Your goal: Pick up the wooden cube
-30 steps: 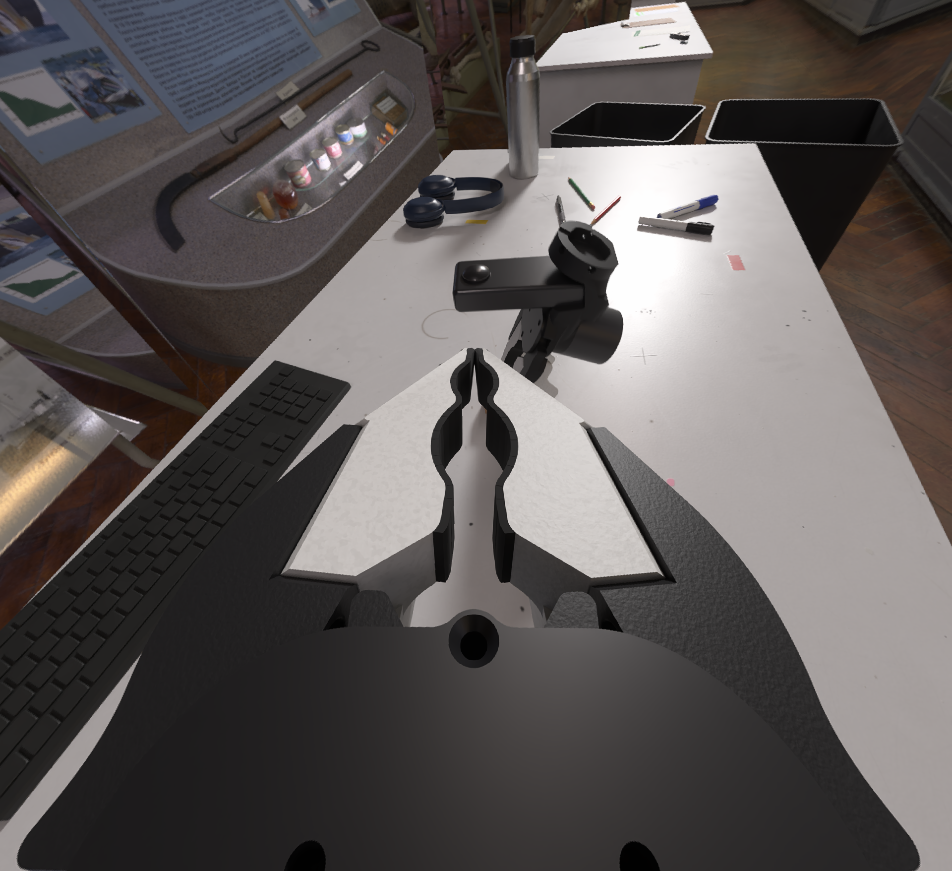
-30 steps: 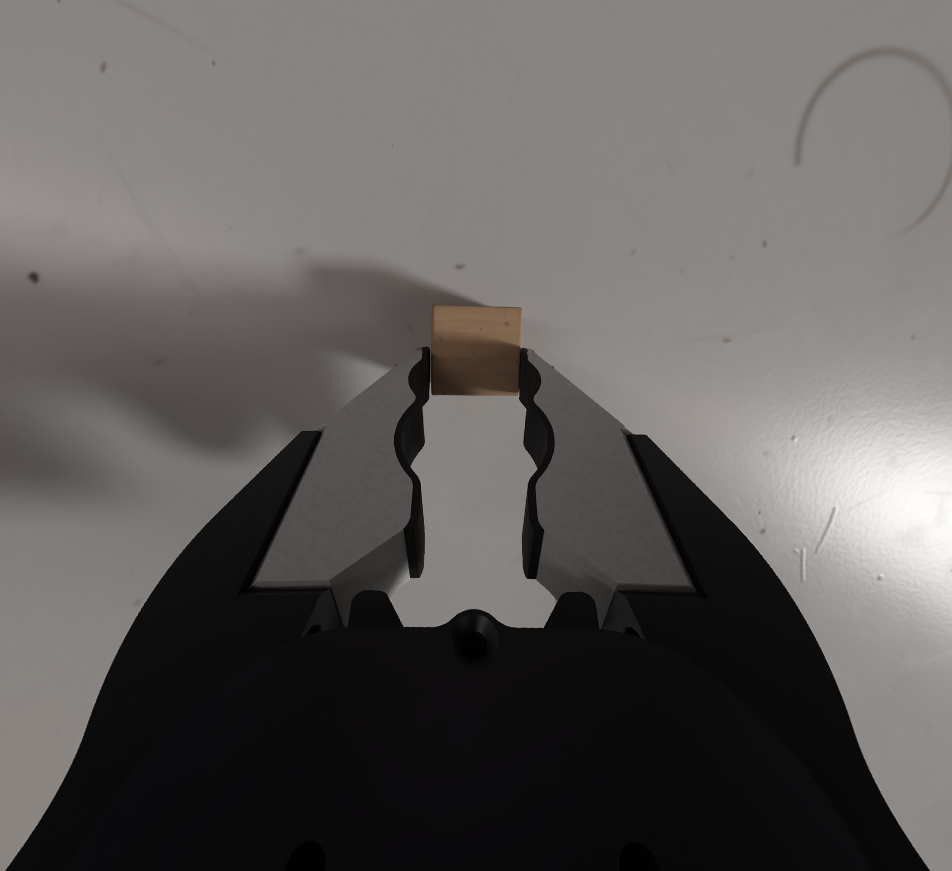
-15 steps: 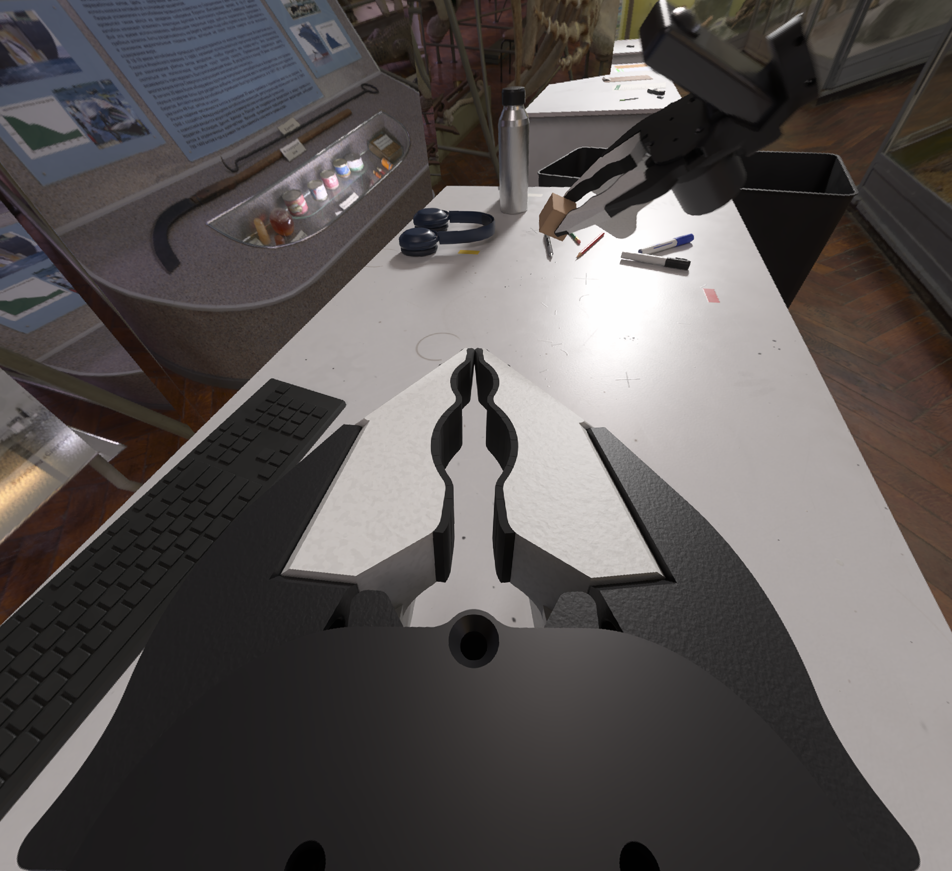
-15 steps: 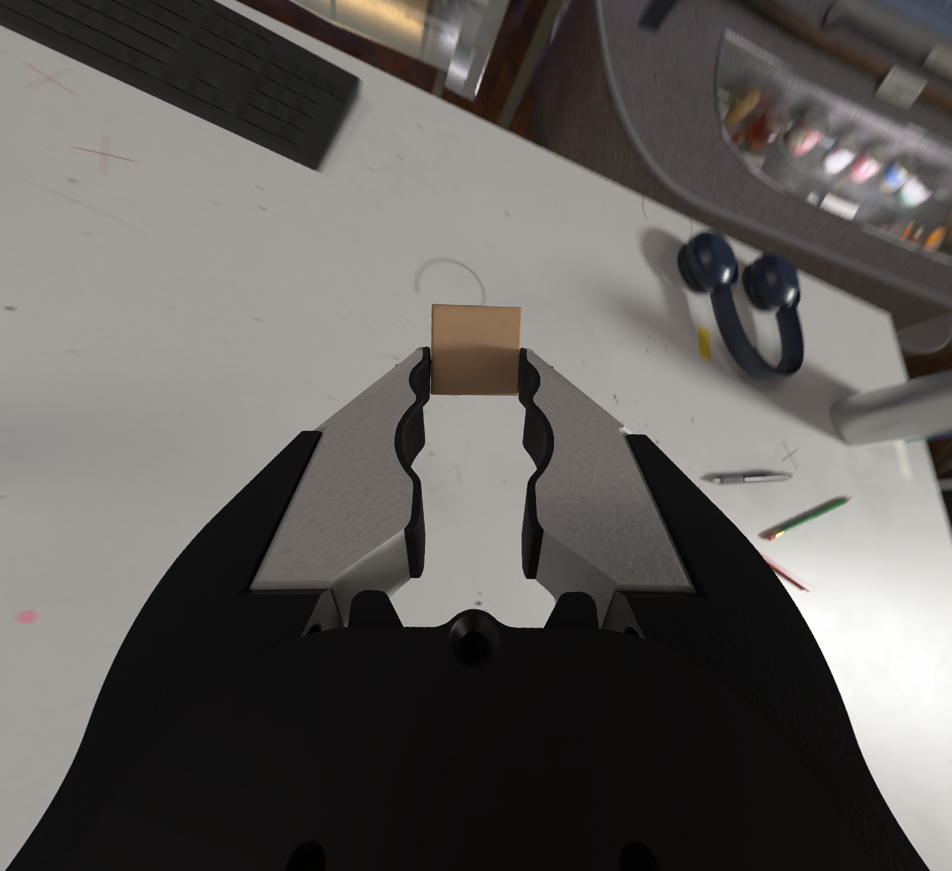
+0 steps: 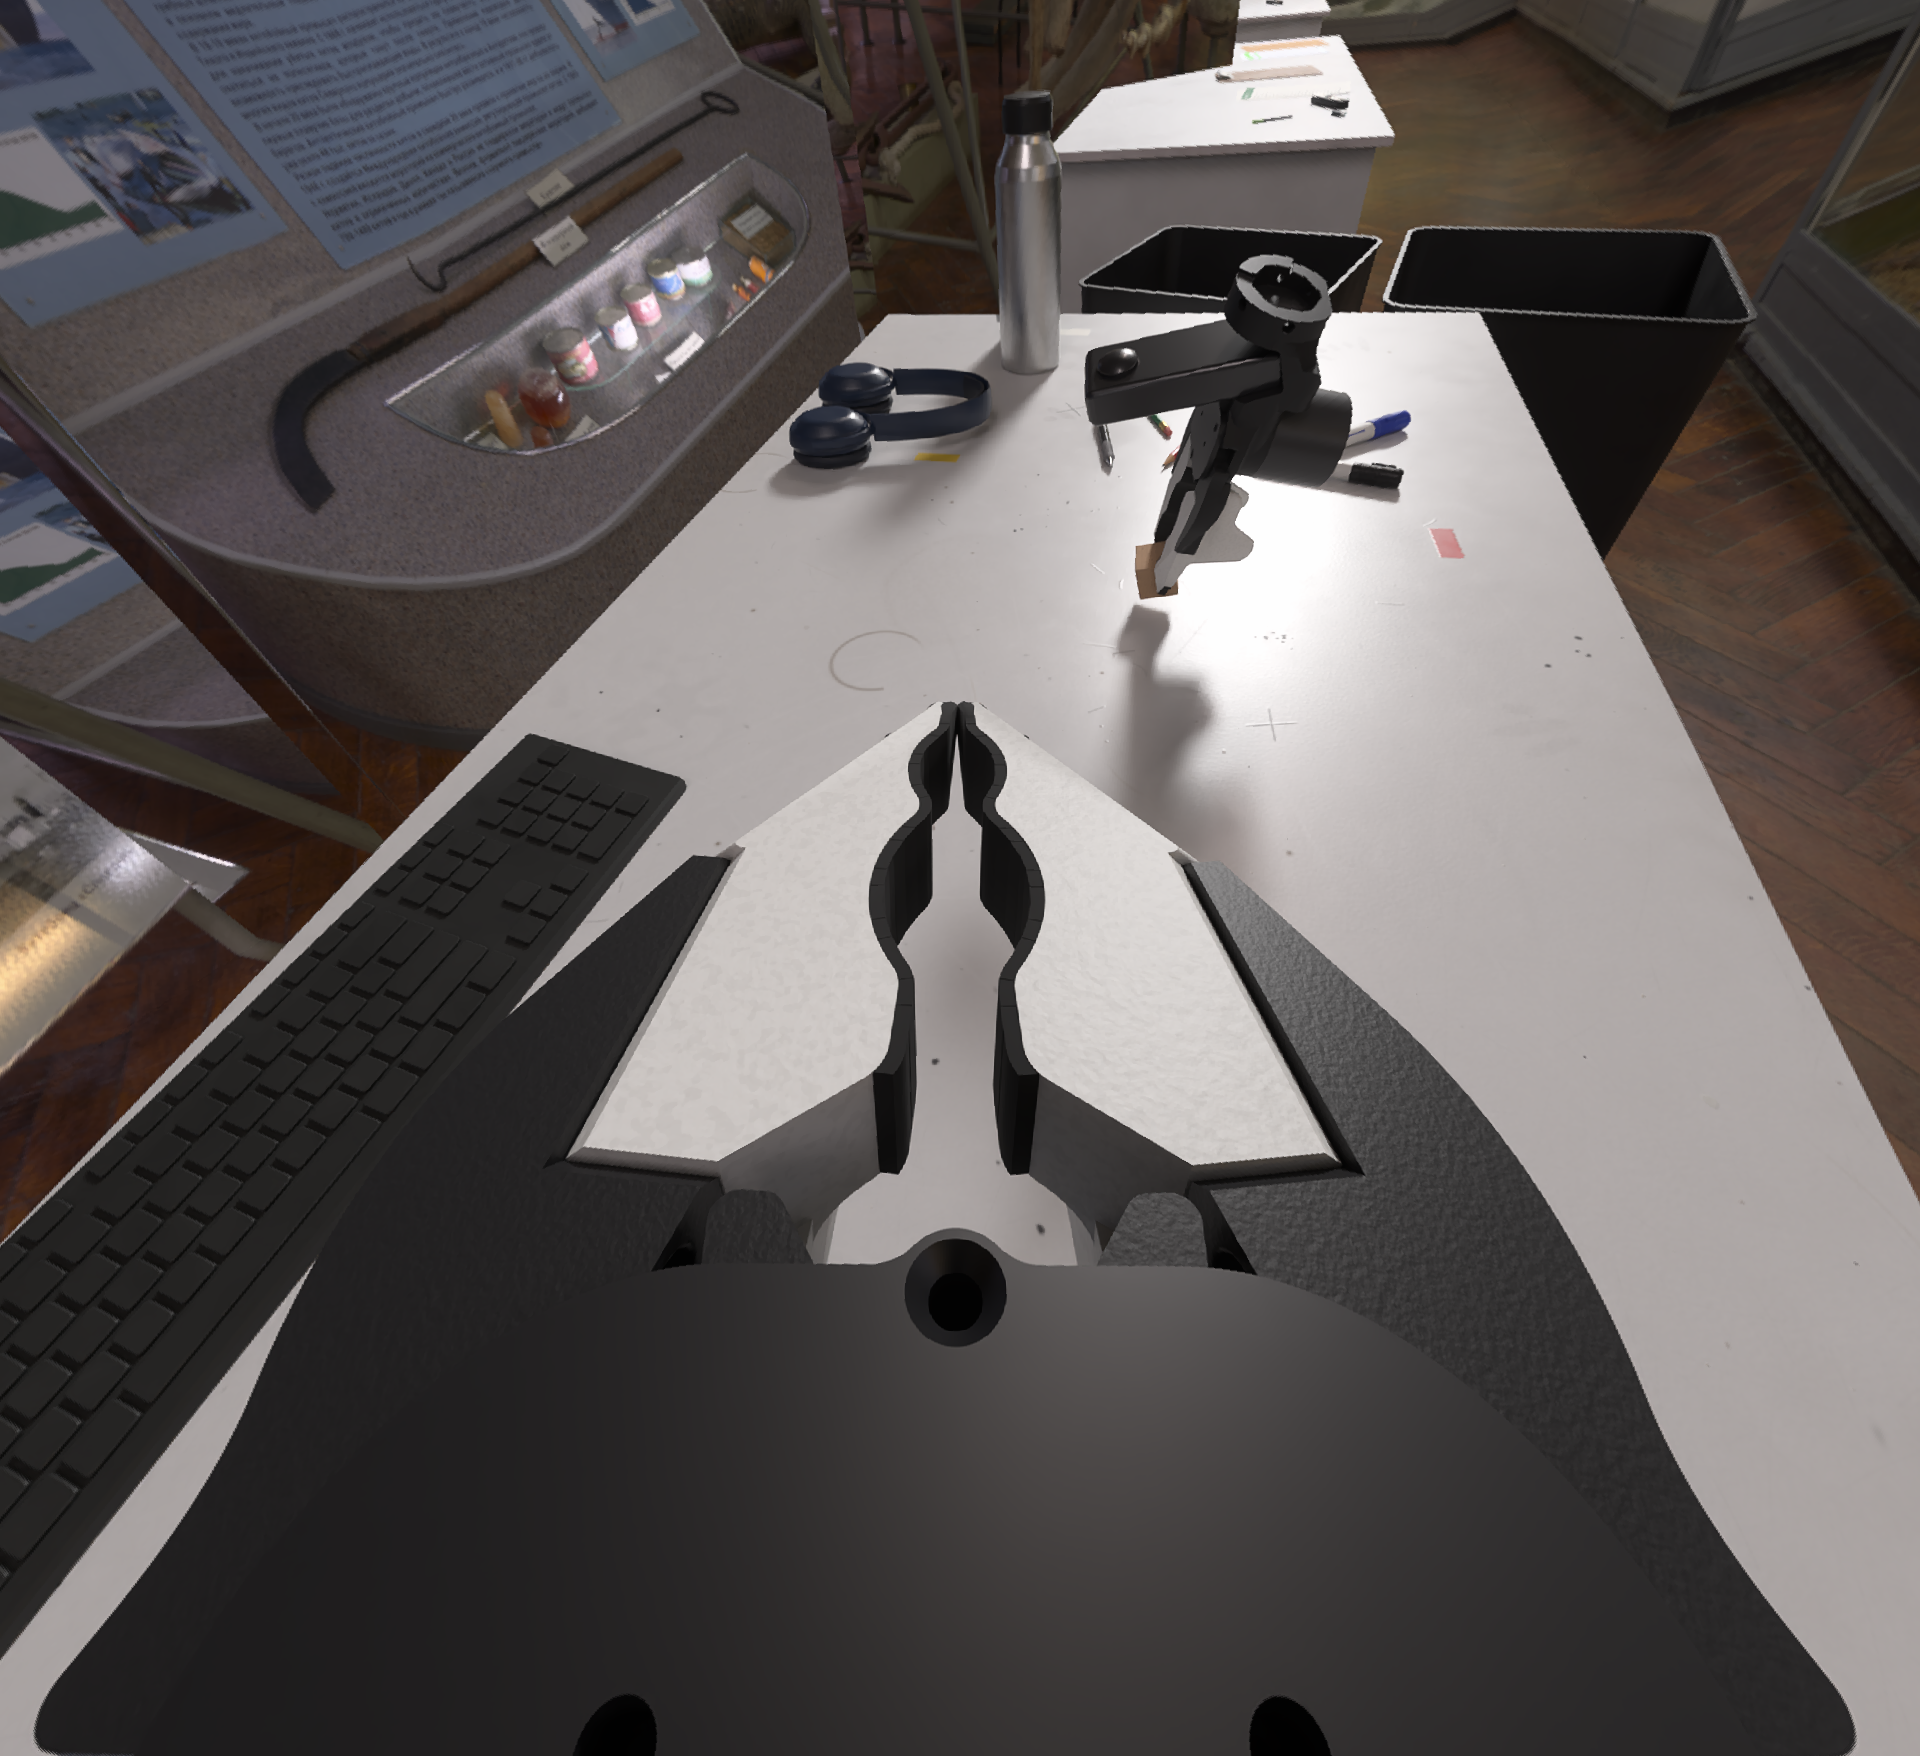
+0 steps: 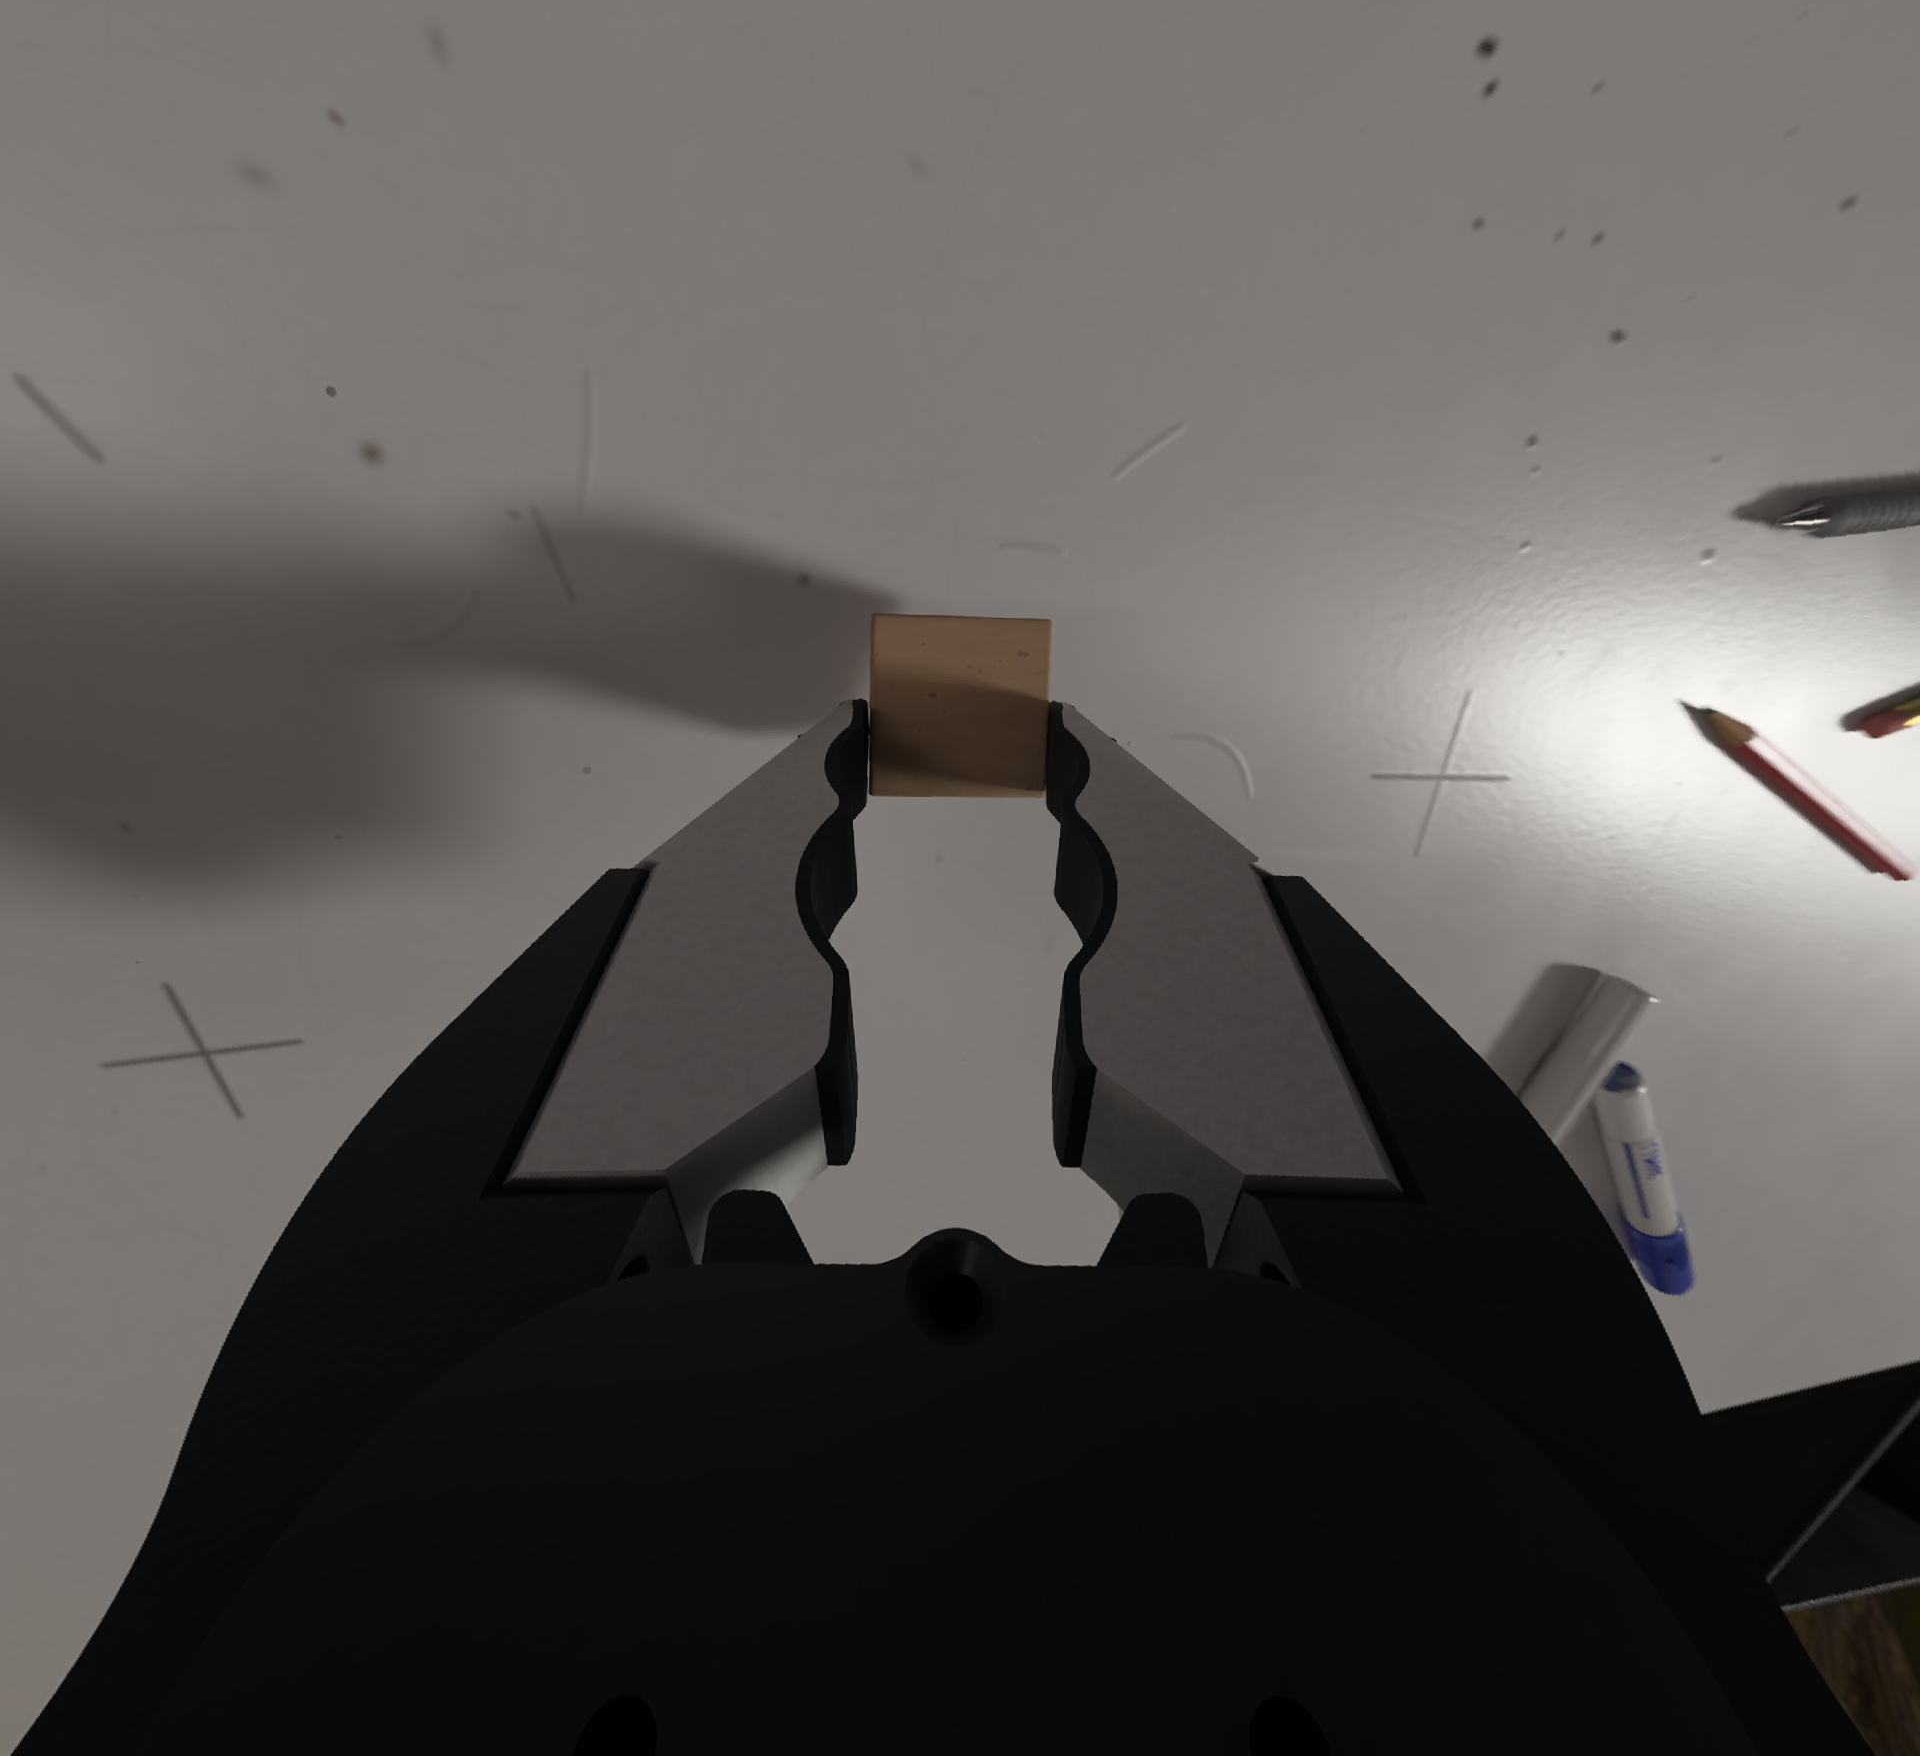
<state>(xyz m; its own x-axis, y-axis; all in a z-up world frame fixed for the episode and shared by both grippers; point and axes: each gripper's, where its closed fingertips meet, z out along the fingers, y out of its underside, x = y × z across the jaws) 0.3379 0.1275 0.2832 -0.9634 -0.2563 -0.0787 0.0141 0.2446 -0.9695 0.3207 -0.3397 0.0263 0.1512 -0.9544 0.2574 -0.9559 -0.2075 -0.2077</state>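
Now, starting at your left, the keyboard [image 5: 281, 1031] lies along the desk [image 5: 1455, 979] edge, and your left claw [image 5: 957, 719] hangs idle above the bare top beside it, its tips pressed together on nothing, likely parked there to stay out of the way. Farther along sit the headphones [image 5: 883, 407] and the metal bottle [image 5: 1027, 236], both well apart from the work. To the right, your right claw [image 6: 957, 750] points steeply down, narrowed onto the wooden cube [image 6: 961, 709], pinched between its very tips. The cube's shadow falls apart from it, so it looks lifted clear of the desk. With only the tips gripping, a jolt could twist it loose. Right of it lie a red pencil [image 6: 1797, 792] and a marker [image 6: 1642, 1176].
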